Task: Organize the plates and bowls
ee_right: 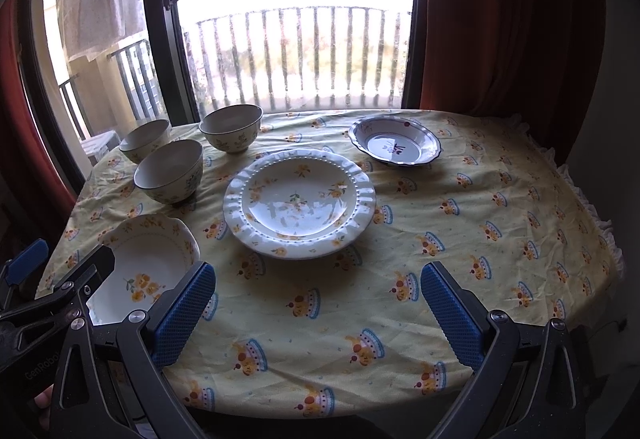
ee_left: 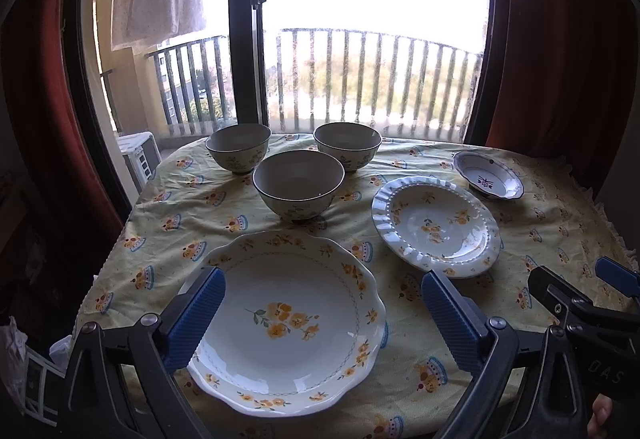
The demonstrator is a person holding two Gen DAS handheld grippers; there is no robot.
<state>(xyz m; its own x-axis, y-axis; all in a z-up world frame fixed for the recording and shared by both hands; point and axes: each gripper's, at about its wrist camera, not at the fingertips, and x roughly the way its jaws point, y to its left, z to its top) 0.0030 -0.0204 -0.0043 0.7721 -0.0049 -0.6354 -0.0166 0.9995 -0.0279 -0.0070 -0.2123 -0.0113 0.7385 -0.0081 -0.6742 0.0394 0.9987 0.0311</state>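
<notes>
A large scalloped plate with yellow flowers (ee_left: 288, 323) lies at the table's near left; it also shows in the right wrist view (ee_right: 148, 263). My left gripper (ee_left: 324, 295) is open above it, empty. A ribbed medium plate (ee_left: 436, 225) (ee_right: 300, 199) lies in the middle. A small blue-rimmed dish (ee_left: 488, 175) (ee_right: 394, 141) sits behind it. Three floral bowls stand at the back left: the nearest bowl (ee_left: 298, 183) (ee_right: 170, 171), the left bowl (ee_left: 239, 147) (ee_right: 145, 140), the far bowl (ee_left: 347, 145) (ee_right: 231, 127). My right gripper (ee_right: 318, 287) is open and empty above bare cloth.
A round table with a yellow patterned tablecloth (ee_right: 460, 239) stands before a balcony window (ee_left: 360, 39). Red curtains (ee_right: 500, 19) hang at both sides. The right gripper's body shows at the right edge of the left wrist view (ee_left: 580, 303).
</notes>
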